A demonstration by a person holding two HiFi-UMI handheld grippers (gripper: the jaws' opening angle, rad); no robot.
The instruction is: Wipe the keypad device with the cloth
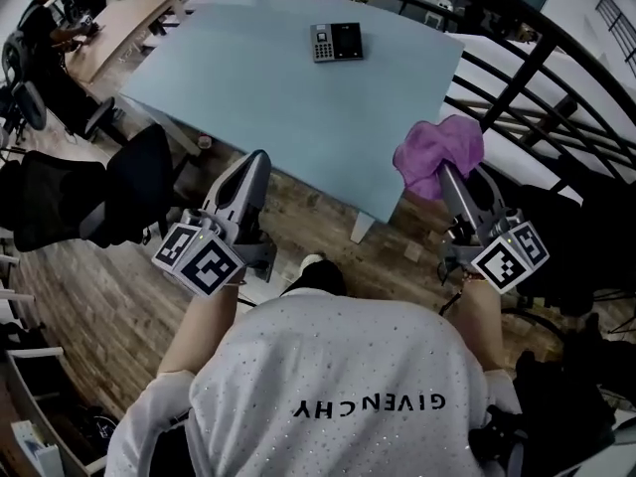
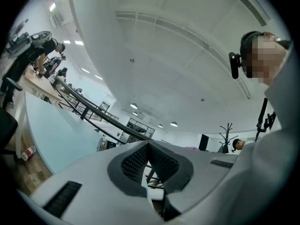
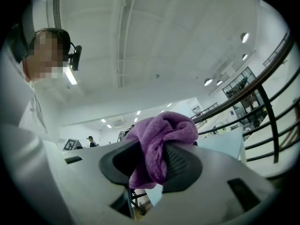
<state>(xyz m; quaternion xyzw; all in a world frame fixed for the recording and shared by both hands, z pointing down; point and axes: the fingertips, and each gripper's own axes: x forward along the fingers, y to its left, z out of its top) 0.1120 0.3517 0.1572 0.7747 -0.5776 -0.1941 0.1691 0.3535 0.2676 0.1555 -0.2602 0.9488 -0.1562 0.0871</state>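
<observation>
— Head view first: where does the keypad device (image 1: 336, 42) lie?

— Flat on the pale blue worktop (image 1: 298, 107), toward its far edge and well apart from both tools. One half is grey with keys, the other dark. The keys are too small to read.

— State of the left hand-held gripper (image 1: 260, 157)?

— Closed and empty. In the left gripper view its ribbed pads (image 2: 136, 162) meet at the tips with nothing between them. In the head view its tip overlaps the near edge of the worktop. Whether it is over the worktop or short of it cannot be told.

— And the right hand-held gripper (image 3: 155, 145)?

— Clamped on the purple cloth (image 3: 161, 125). The cloth is bunched above the jaws, and a fold hangs down between the pads. In the head view the bundle covers the jaw tips entirely, so only the grey body and the marker cube (image 1: 510, 254) show. The cloth sits just off the right-hand edge of the worktop, over the wooden floor (image 1: 328, 217).

— Anything else obscured?

— Both gripper views tilt up toward the ceiling (image 2: 164, 55). The left one catches only a strip of the worktop at its left margin. The person's forearms are partly cut off by the white shirt in the head view.
</observation>
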